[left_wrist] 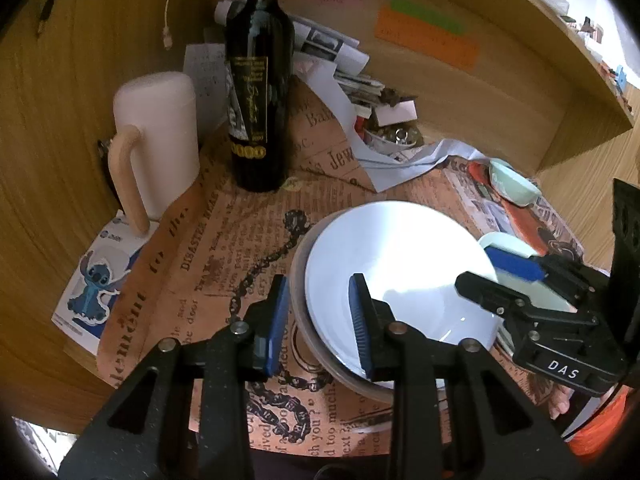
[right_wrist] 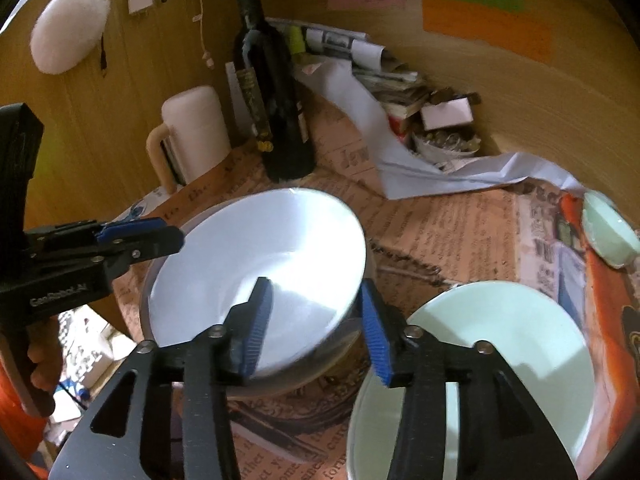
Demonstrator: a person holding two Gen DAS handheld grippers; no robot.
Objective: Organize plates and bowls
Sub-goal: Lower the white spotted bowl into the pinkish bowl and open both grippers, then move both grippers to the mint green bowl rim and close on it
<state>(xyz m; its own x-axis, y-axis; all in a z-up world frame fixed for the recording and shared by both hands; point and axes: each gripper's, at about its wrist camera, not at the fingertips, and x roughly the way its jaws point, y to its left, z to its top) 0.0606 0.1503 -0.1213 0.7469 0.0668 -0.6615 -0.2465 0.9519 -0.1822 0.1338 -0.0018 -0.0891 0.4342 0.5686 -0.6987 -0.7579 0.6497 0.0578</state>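
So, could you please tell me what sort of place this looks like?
Probably a cluttered home desk alcove with wooden walls, not a kitchen: coloured paper sticky notes on the back panel, a dark glass wine bottle, loose stacked papers, and a newspaper-print table cover.

Warm dim indoor light, glare on white plate (left_wrist: 400,264), strong fisheye bending, dark vignetted corners, slight blur

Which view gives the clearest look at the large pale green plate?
The right wrist view: the pale green plate fills the lower right, most of its rim and face visible behind one finger. In the left wrist view the plate shows only as a sliver, mostly hidden behind the right gripper and the white bowl.
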